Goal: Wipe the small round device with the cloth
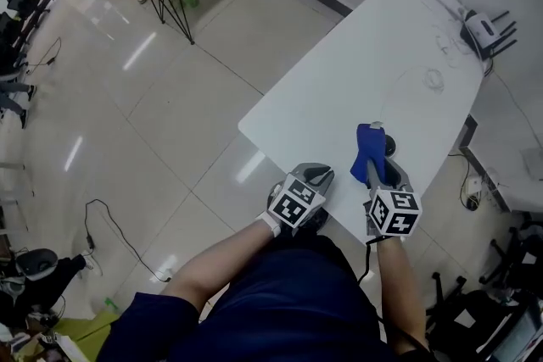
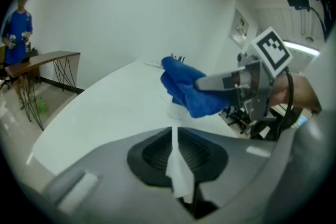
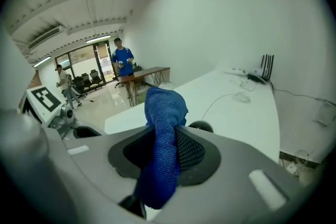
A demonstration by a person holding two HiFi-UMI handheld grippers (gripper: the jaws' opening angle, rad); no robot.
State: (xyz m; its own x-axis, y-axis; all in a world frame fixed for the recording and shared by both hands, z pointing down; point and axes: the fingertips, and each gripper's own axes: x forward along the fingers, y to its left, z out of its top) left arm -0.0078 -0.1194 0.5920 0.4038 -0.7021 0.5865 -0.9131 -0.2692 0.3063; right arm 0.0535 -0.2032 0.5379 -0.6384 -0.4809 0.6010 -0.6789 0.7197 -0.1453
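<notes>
My left gripper (image 2: 175,134) pinches a white strip (image 2: 178,168). My right gripper (image 3: 166,136), just beside it, clamps the blue cloth (image 3: 166,105).

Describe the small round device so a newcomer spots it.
On the white table, look at its near edge. Beside the cloth held by the right tool sits the small round device: black and low, where the cloth is bright blue.

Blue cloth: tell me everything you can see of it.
The cloth is blue with a fine woven, towel-like texture. It is bunched into a fold and clamped between the fingers of the right gripper, its rounded end poking out ahead, a tail hanging behind. It is held over the white table near its edge, by the dark round device; contact there is unclear.
</notes>
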